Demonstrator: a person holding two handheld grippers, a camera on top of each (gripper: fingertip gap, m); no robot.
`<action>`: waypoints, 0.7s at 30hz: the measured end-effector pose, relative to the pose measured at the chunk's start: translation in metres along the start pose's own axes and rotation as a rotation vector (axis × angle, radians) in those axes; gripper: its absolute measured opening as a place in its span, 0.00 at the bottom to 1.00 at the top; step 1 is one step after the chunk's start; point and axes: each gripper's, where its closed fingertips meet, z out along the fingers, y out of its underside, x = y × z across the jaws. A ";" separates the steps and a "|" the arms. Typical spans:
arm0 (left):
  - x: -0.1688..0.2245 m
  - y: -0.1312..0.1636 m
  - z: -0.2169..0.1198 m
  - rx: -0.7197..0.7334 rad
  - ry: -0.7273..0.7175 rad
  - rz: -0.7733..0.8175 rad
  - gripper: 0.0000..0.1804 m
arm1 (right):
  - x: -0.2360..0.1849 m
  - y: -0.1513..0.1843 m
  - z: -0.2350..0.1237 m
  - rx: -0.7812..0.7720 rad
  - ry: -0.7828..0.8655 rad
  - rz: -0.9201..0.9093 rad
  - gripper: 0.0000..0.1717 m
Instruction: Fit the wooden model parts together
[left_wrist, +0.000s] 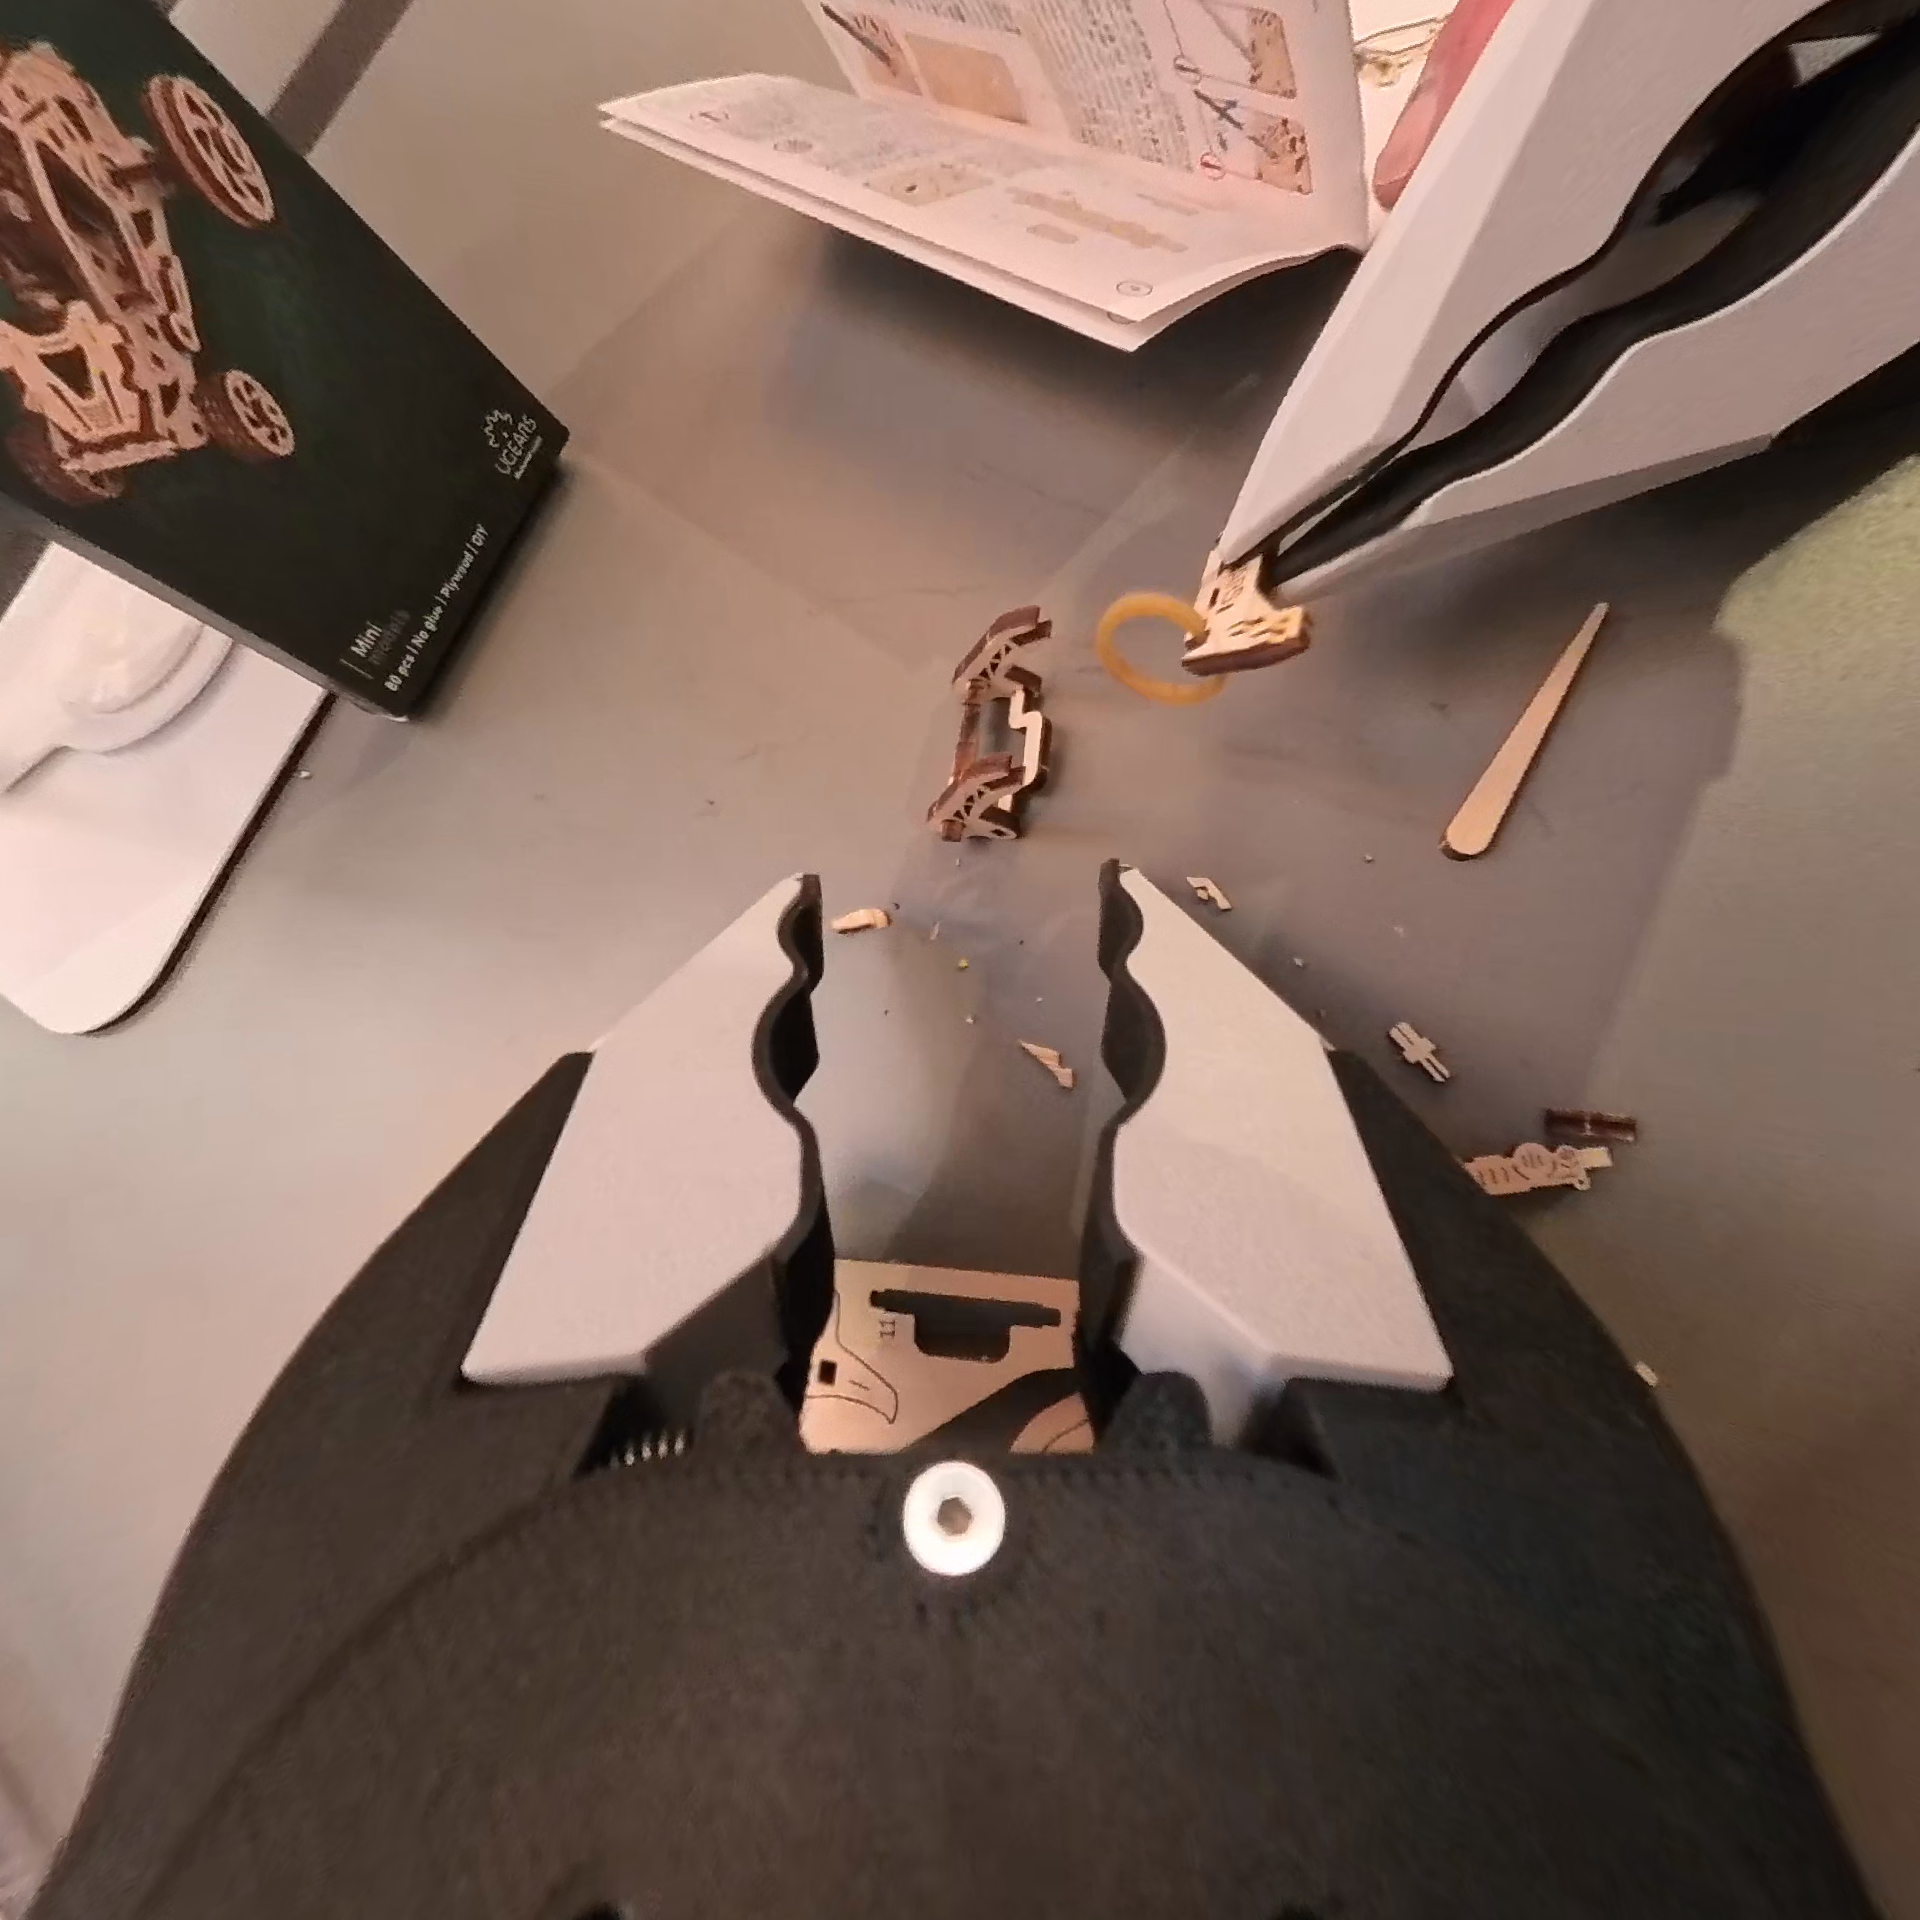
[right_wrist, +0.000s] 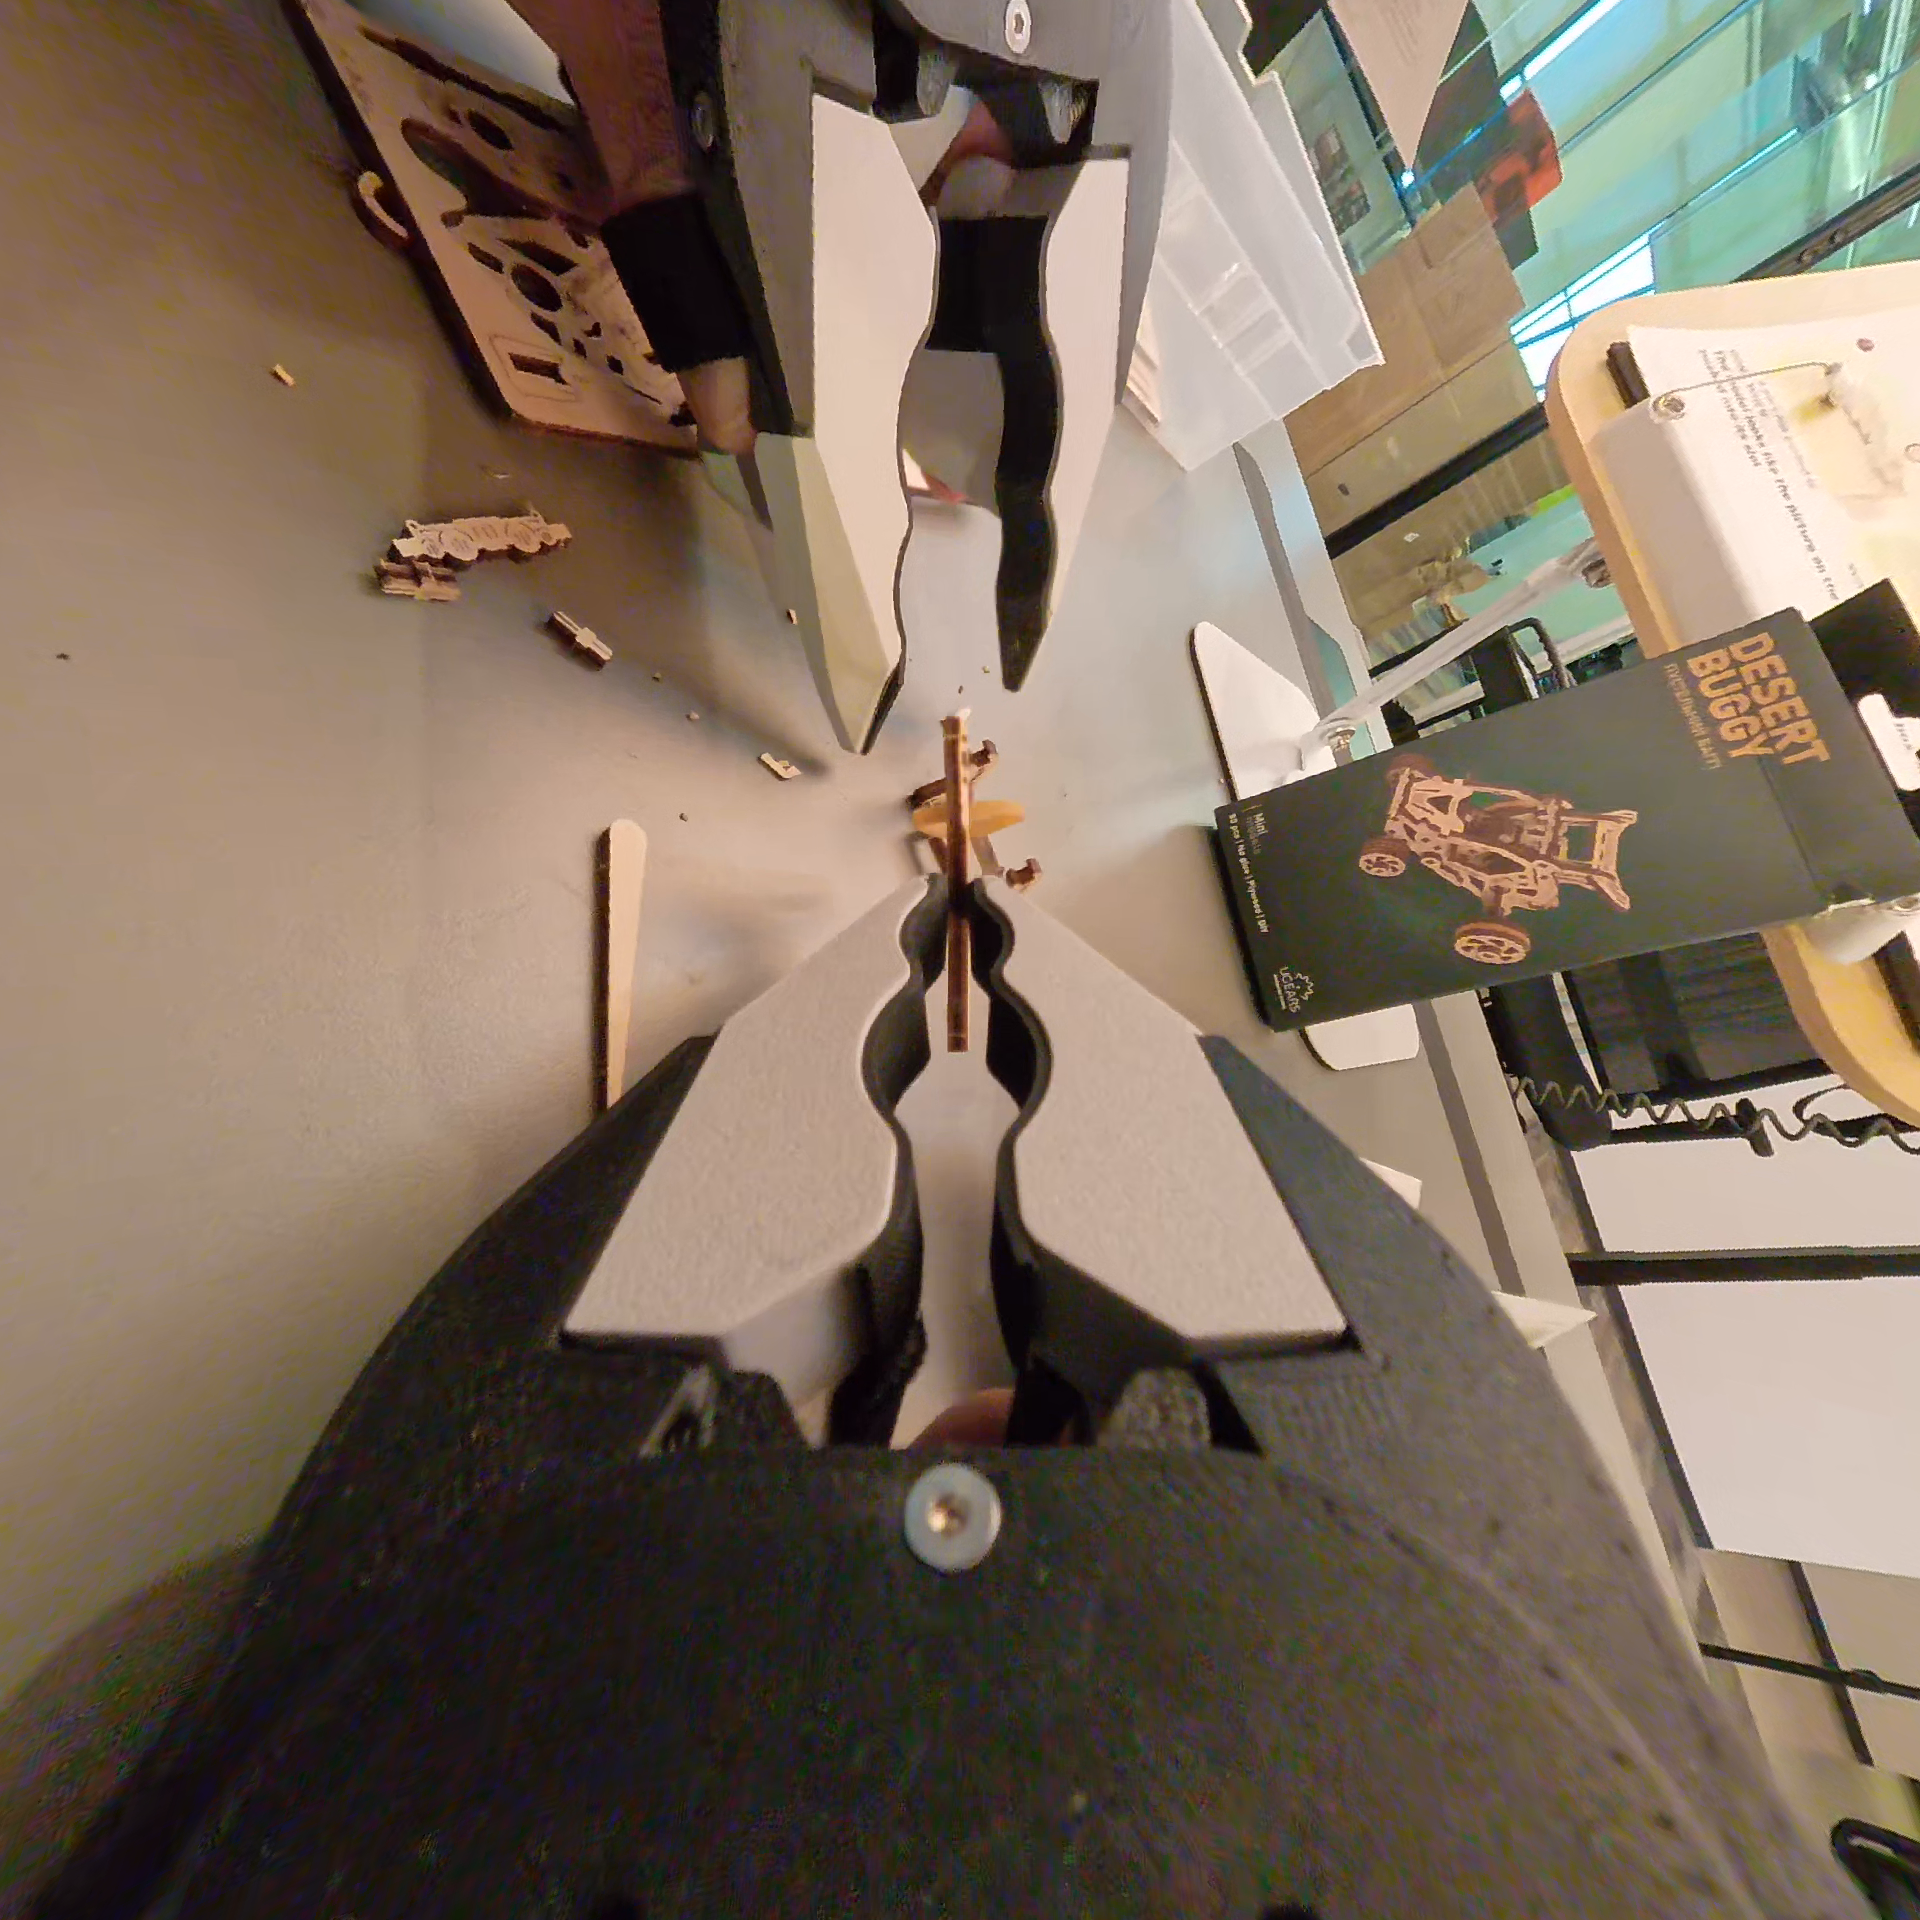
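One box (left_wrist: 208, 343), one booklet (left_wrist: 987, 197), one rubber band (left_wrist: 1143, 649), one stick (left_wrist: 1522, 738).
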 end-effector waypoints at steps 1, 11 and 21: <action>0.000 0.000 0.000 -0.001 -0.004 0.005 0.29 | 0.000 0.000 0.000 -0.002 -0.001 0.002 0.00; 0.003 -0.008 -0.004 0.045 -0.014 0.033 0.27 | -0.004 0.006 0.003 -0.025 -0.023 0.006 0.00; 0.003 -0.019 0.003 0.008 -0.008 0.118 0.20 | -0.006 0.009 0.003 -0.035 -0.031 0.010 0.00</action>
